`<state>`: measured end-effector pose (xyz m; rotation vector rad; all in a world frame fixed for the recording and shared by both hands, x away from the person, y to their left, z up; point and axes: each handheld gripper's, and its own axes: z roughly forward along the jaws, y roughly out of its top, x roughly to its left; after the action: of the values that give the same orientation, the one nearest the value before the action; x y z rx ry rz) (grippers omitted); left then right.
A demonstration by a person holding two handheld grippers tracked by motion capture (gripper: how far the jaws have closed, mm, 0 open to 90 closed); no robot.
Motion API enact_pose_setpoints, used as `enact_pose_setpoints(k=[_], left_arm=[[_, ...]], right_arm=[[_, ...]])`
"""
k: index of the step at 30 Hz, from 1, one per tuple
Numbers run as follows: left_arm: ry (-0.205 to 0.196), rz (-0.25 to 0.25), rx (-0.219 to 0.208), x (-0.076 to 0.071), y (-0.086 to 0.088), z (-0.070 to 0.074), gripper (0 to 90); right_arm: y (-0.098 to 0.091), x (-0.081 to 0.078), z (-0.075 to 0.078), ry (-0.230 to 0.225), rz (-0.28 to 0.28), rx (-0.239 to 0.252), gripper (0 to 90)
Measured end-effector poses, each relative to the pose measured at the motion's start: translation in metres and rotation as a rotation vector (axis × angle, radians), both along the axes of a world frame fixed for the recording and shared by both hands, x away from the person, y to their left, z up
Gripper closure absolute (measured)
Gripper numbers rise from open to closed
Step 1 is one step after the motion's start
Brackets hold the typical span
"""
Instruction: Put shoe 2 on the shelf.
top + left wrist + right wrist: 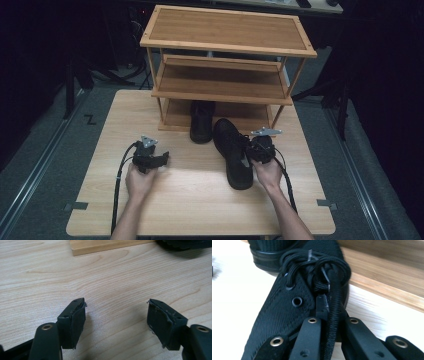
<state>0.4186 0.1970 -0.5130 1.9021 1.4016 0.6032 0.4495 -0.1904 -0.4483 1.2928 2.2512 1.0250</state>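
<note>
The right gripper (261,148) is clamping its jaws on the rim of the black lace-up canvas shoe (233,152), which is lying on the pale wooden bench (200,200) just in front of the three-tier bamboo shoe rack (225,55). A second black shoe (201,121) is sitting just beside it, half under the bottom tier. The left gripper (150,159) is resting well apart, jaws spread around nothing.

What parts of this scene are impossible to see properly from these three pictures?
- High view: the far shoe has its front tucked under the rack; the lowest shelf hides it.
- High view: the right hand-held gripper has its jaws hidden behind the near shoe.
- Right gripper view: the near shoe's toe and sole, cut off by the edges.
- Left gripper view: the left hand-held gripper is open over the table; the rack's foot is cut off by the top edge.
</note>
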Motion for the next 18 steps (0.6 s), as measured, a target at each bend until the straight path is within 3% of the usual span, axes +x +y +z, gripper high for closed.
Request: enact_pose_setpoints(k=[9, 18], left_arm=[[0.0, 0.0, 0.001, 0.0, 0.0, 0.0, 31.6], [0.0, 0.0, 0.004, 0.0, 0.0, 0.0, 31.6]], right_arm=[[-0.019, 0.0, 0.007, -0.027, -0.035, 0.051, 88.1], [-0.028, 0.005, 0.012, -0.048, -0.068, 0.054, 88.0]])
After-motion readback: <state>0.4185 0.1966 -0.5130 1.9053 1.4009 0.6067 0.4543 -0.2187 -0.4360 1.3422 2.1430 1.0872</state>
